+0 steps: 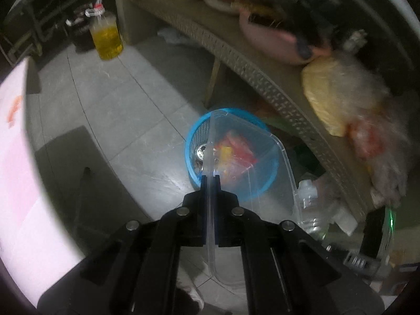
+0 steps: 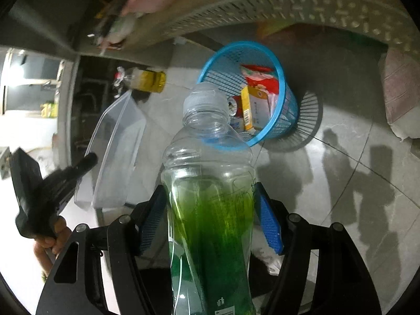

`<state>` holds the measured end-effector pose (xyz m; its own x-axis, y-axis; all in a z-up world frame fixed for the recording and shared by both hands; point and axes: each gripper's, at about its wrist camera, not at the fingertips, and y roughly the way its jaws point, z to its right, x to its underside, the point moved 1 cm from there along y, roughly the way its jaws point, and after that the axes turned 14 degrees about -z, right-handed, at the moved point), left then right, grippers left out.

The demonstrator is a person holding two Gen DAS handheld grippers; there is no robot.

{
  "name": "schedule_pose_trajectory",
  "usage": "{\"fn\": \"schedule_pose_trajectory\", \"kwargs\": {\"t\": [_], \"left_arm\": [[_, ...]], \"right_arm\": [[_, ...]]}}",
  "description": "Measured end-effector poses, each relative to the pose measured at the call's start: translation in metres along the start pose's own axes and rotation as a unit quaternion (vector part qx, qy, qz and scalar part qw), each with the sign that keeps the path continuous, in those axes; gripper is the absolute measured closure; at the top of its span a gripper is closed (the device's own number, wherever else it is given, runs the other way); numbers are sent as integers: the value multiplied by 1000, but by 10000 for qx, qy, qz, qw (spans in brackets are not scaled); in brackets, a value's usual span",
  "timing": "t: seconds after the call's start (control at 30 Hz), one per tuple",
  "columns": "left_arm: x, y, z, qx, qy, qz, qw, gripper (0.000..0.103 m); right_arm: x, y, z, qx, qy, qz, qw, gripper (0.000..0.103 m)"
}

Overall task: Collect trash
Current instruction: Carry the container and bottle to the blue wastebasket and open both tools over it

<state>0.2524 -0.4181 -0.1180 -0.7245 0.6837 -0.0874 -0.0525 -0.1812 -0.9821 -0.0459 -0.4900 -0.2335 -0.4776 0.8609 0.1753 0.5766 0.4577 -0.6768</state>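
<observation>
Left gripper [image 1: 209, 177] is clamped on the thin wall of a clear tub [image 1: 262, 157], pads pinched tight on its edge. The tub hangs over a blue basket [image 1: 193, 141] on the tiled floor [image 1: 118, 99], and the basket contents show through the plastic. From the right wrist view the same tub [image 2: 118, 141] sits left of frame, held by the other tool with a hand [image 2: 56, 236] below it.

Right gripper [image 2: 211, 210] grips a bottle [image 2: 210, 183], blue pads pressed on both sides of its body. The bottle has a green label low down and a grey cap that points toward the basket [image 2: 265, 60]. The basket is near the table [image 2: 288, 8] edge and holds cartons and wrappers. An oil jug [image 1: 106, 38] stands well apart by a table leg.
</observation>
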Motion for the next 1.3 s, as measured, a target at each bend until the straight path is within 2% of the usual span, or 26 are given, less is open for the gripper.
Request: {"fn": "schedule_pose_trajectory", "kwargs": {"t": [0.07, 0.1, 0.13, 0.2, 0.27, 0.37, 0.47, 0.6, 0.77, 0.93, 1.03, 1.17, 1.3], "left_arm": [[-23, 19, 8, -4, 40, -49, 10000, 100], [-36, 30, 12, 12, 44, -32, 10000, 91], [-44, 35, 14, -26, 56, -35, 10000, 76], [-56, 43, 17, -217, 93, 59, 9997, 61], [-59, 41, 18, -342, 139, 168, 9992, 58], [-53, 23, 7, -74, 158, 318, 9993, 51], [-32, -14, -6, -13, 327, 571, 9978, 46], [2, -61, -26, -123, 510, 917, 9944, 36], [56, -118, -62, -90, 411, 1341, 9901, 29], [108, -145, -89, 67, 265, 1465, 9888, 26], [137, -158, -104, -52, 180, 1680, 9856, 25], [176, -168, -121, -142, -28, 1903, 9816, 25], [196, -170, -132, -141, -208, 1998, 9795, 25]], "right_arm": [[-17, 12, 4, 5, 132, -8, 9999, 38], [-23, 17, 5, 12, 160, -3, 9999, 38], [-31, 21, 5, 44, 169, 12, 9998, 38], [-48, 31, 9, 167, 247, 35, 9996, 38], [-62, 42, 12, 250, 282, 36, 9993, 38], [-83, 58, 14, 537, 333, 17, 9980, 38], [-94, 69, 7, 834, 265, 28, 9962, 38], [-110, 80, -8, 1239, 48, 75, 9923, 38], [-136, 99, -31, 1623, -36, 150, 9866, 37], [-168, 123, -47, 2272, -147, 288, 9733, 36], [-171, 125, -49, 2532, -233, 485, 9659, 27], [-164, 119, -47, 2557, -287, 680, 9639, 26], [-148, 105, -42, 2602, -346, 775, 9618, 26]]}}
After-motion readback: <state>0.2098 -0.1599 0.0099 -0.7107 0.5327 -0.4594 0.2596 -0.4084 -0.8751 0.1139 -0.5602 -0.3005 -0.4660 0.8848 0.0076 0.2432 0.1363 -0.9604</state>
